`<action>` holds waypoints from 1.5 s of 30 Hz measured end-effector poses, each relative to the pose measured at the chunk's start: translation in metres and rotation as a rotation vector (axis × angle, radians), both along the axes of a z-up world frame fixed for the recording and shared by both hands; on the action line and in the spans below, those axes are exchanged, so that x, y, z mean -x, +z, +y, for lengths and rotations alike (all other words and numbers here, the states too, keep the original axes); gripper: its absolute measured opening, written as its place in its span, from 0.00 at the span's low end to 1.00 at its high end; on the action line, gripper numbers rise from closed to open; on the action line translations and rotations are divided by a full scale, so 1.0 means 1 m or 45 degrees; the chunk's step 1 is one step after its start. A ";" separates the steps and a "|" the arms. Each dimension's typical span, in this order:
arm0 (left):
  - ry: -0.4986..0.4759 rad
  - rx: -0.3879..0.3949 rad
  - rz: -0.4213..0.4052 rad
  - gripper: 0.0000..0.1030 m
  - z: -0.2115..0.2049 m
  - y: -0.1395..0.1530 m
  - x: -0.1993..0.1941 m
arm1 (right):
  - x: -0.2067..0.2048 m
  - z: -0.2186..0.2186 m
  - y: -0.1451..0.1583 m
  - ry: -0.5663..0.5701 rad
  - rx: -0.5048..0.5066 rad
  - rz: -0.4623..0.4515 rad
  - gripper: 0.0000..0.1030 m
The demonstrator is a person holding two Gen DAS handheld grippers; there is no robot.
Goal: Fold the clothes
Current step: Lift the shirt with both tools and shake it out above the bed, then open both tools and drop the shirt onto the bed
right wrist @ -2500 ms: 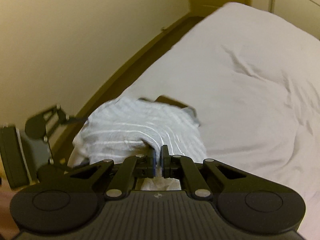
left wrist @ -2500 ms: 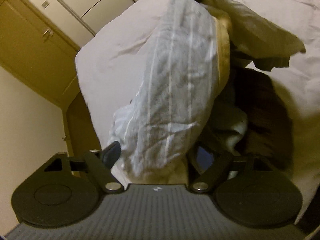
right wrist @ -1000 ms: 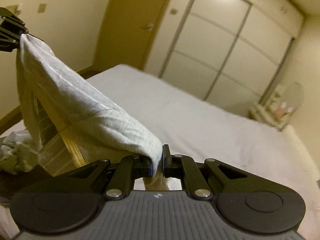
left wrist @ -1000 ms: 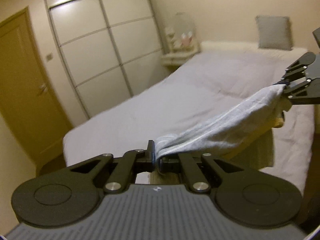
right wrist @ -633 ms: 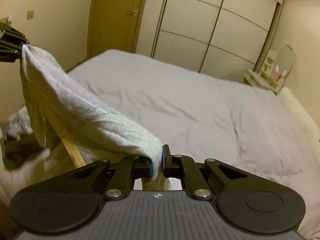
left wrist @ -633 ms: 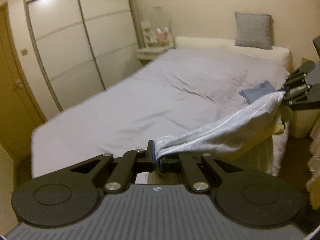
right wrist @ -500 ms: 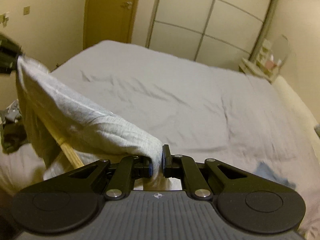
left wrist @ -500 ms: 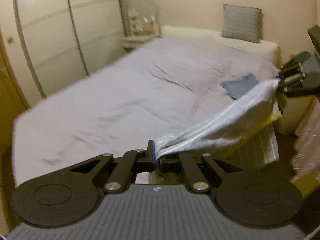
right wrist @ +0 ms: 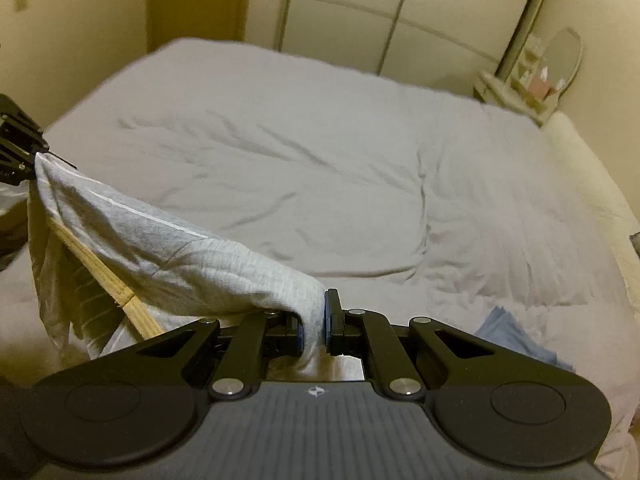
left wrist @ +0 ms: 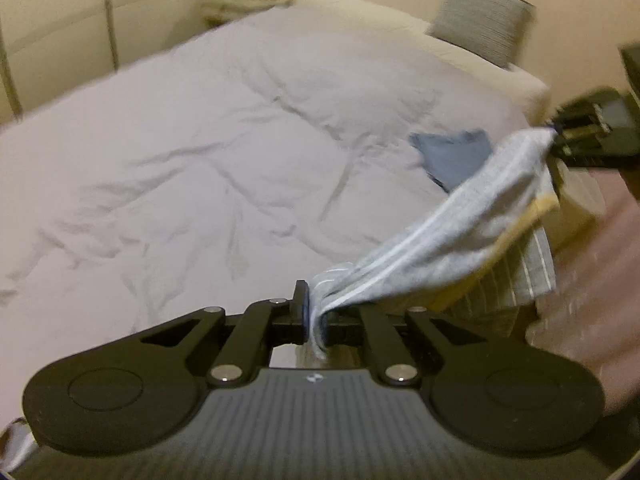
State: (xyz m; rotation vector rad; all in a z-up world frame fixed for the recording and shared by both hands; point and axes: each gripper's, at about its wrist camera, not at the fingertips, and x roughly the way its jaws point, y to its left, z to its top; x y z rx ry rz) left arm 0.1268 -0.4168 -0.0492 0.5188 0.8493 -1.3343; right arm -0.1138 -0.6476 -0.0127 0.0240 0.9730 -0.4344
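A light grey garment [left wrist: 452, 240] crossed by thin white stripes and edged with a mustard-yellow band is seen. The bed [left wrist: 224, 152] is covered in plain pale grey-white. A blue cloth [left wrist: 452, 152] is shown on it, and a grey striped cushion [left wrist: 480, 32] at the far right. Both claws are black.

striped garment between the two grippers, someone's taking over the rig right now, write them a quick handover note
Left gripper: shut on one end of the grey striped garment.
Right gripper: shut on the other end.
The garment hangs stretched in the air between them, above the near edge of the bed. A blue cloth lies on the bed.
Done: garment picked up.
Left: lay it flat on the bed, fold.
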 end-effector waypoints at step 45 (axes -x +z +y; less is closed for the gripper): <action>0.527 -0.465 0.070 0.07 -0.189 -0.247 -0.110 | -0.186 -0.203 -0.233 0.940 -0.227 0.168 0.04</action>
